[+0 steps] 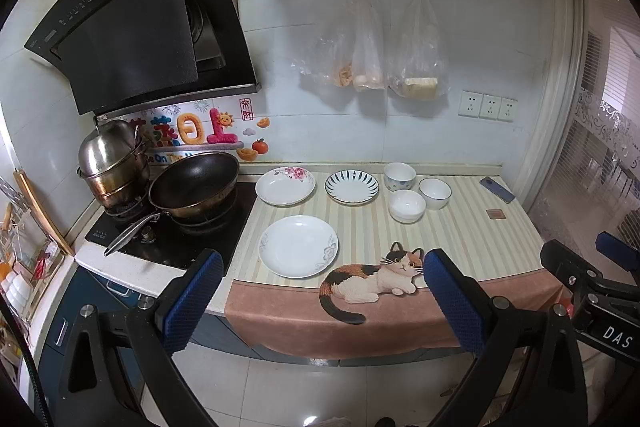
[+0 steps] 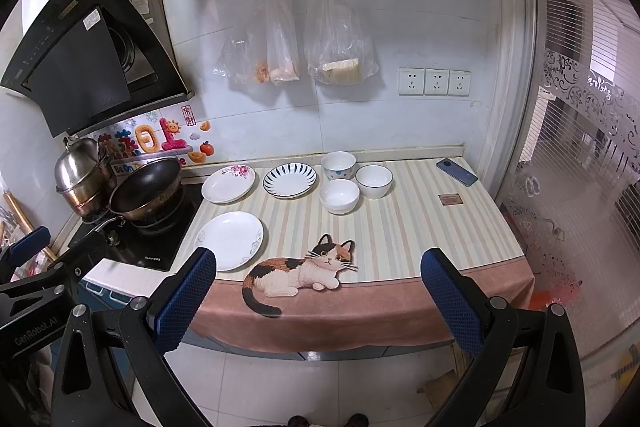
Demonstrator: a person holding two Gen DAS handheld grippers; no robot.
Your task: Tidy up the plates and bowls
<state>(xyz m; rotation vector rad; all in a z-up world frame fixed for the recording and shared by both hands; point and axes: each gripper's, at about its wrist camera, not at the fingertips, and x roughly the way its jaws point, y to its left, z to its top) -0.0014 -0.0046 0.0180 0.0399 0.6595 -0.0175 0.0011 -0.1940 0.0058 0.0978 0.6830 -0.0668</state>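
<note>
Left gripper (image 1: 322,281) and right gripper (image 2: 318,279): both with blue-padded fingers spread wide, nothing between them, held off the front edge of the counter, clear of all dishes. On the striped cat-print mat (image 2: 420,227): plain white plate (image 2: 229,240) nearest the front, beside the stove (image 2: 160,231). Behind it, floral plate (image 2: 228,183), then blue-striped plate (image 2: 289,180) to its right, apart. Three bowls clustered right of that: dotted bowl (image 2: 338,165) at back, white bowl (image 2: 339,195) in front, blue-rimmed bowl (image 2: 374,181) alongside; contact between them not resolvable. Phone (image 2: 456,171) near the wall.
</note>
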